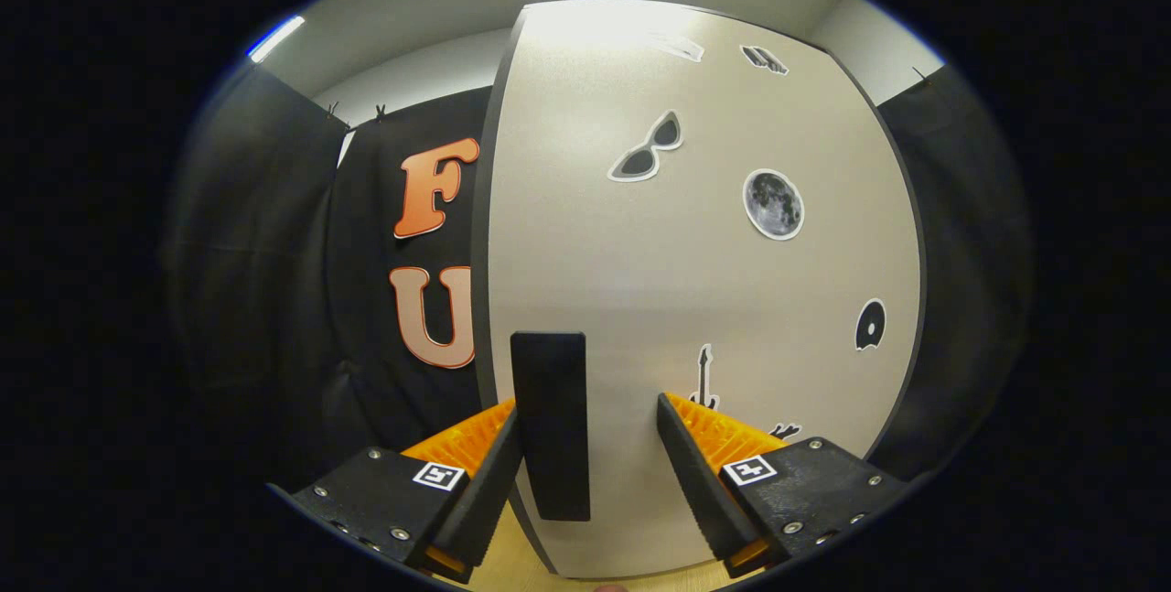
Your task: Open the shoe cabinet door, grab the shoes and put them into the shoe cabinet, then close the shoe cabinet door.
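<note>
Currently, hand-held gripper (590, 446) fingers are spread wide, straddling upright black rectangular handle (550, 423) near left edge of pale grey cabinet door (695, 281)

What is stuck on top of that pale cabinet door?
The cabinet door carries stickers: sunglasses, a moon, a guitar. A dark handle stands between the open gripper's fingers. What lies inside the cabinet is covered by the door.

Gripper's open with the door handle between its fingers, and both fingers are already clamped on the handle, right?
Not clamped. The gripper view shows the gripper open with the black handle of the shoe cabinet door between its fingers; a clear gap separates the handle from the right finger.
</note>
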Available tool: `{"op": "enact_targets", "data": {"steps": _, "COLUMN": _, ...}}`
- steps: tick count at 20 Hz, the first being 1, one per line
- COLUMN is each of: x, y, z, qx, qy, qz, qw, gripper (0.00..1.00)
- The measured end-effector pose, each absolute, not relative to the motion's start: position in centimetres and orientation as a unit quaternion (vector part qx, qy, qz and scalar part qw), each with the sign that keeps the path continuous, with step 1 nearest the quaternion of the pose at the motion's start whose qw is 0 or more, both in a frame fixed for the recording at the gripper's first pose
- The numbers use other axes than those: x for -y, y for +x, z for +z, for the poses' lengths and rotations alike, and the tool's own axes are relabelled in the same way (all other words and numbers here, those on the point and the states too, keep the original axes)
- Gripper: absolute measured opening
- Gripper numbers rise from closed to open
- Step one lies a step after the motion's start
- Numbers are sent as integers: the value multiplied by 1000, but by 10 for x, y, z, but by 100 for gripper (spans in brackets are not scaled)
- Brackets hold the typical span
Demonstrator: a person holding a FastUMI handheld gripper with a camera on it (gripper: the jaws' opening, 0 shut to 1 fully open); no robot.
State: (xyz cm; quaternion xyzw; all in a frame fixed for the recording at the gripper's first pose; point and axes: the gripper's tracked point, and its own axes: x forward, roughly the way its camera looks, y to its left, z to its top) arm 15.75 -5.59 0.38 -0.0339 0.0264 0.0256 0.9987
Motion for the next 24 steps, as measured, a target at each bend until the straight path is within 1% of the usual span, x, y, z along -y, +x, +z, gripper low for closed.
{"op": "enact_targets", "data": {"steps": 7, "x": 50, "y": 141, "z": 12, "qx": -21, "qy": -36, "qz": 28, "qw": 999, "gripper": 88}}
{"op": "enact_targets", "data": {"steps": 11, "x": 56, "y": 115, "z": 20, "qx": -23, "qy": -31, "qz": 25, "qw": 999, "gripper": 88}}
{"op": "enact_targets", "data": {"steps": 15, "x": 72, "y": 75, "z": 37, "qx": -16, "qy": -36, "qz": 18, "qw": 999, "gripper": 88}}
{"op": "enact_targets", "data": {"steps": 24, "x": 133, "y": -57, "z": 67, "qx": -15, "qy": -57, "qz": -12, "qw": 998, "gripper": 88}}
